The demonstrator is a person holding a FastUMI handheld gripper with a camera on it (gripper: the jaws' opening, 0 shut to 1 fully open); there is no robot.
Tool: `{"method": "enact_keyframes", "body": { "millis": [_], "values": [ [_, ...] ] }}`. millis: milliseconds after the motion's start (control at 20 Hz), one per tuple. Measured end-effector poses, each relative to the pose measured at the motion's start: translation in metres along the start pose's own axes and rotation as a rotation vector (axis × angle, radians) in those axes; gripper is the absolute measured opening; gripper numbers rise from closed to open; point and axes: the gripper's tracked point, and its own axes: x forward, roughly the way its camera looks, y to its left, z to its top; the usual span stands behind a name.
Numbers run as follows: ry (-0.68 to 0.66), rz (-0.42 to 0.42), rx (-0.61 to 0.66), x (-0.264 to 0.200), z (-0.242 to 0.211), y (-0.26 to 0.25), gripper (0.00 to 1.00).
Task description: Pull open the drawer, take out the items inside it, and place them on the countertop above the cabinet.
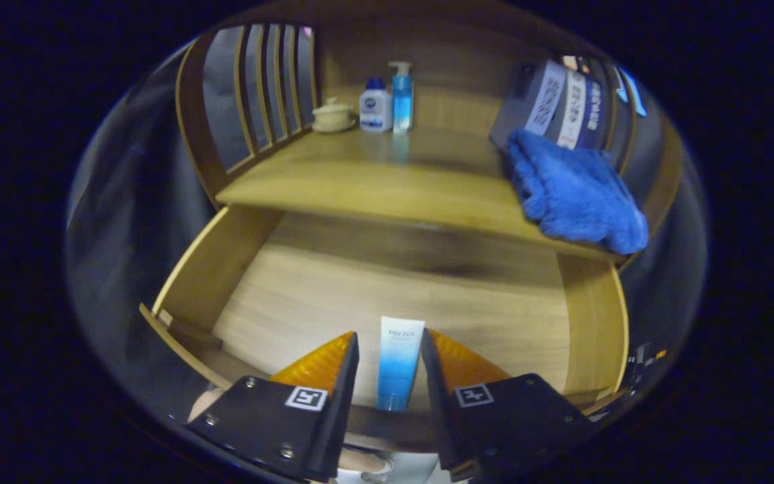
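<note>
Tube [398, 363] lies flat on the floor of the open drawer [212, 269], between my gripper [389, 356] fingers, long axis running straight ahead. Jaws stand narrowly apart, flanking it; I cannot confirm contact. Its lettering is too small to read. Beyond, the countertop [360, 181] carries a blue towel [572, 191] and bottles [388, 101].

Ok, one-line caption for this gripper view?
Gripper open around a blue-and-white tube in the pulled-out wooden drawer; blue towel on the countertop.
</note>
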Motion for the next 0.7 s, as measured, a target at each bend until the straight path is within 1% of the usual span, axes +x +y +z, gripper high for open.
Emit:
{"method": "enact_keyframes", "body": {
  "millis": [100,150,300,450,550,600,650,700],
  "values": [
    [0.089,-0.002,-0.022,0.015,-0.013,0.002,0.56],
    [0.124,-0.005,-0.024,0.020,-0.017,0.001,0.64],
    [0.213,-0.013,-0.021,0.037,-0.029,0.000,0.65],
    [0.289,-0.032,-0.051,0.048,-0.043,-0.003,0.65],
    [0.323,-0.045,-0.075,0.054,-0.052,-0.005,0.65],
    [0.325,-0.036,-0.058,0.052,-0.049,-0.002,0.65],
    [0.323,-0.021,-0.019,0.058,-0.051,0.002,0.59],
    [0.337,-0.016,-0.012,0.054,-0.053,0.001,0.54]
  ]
}}
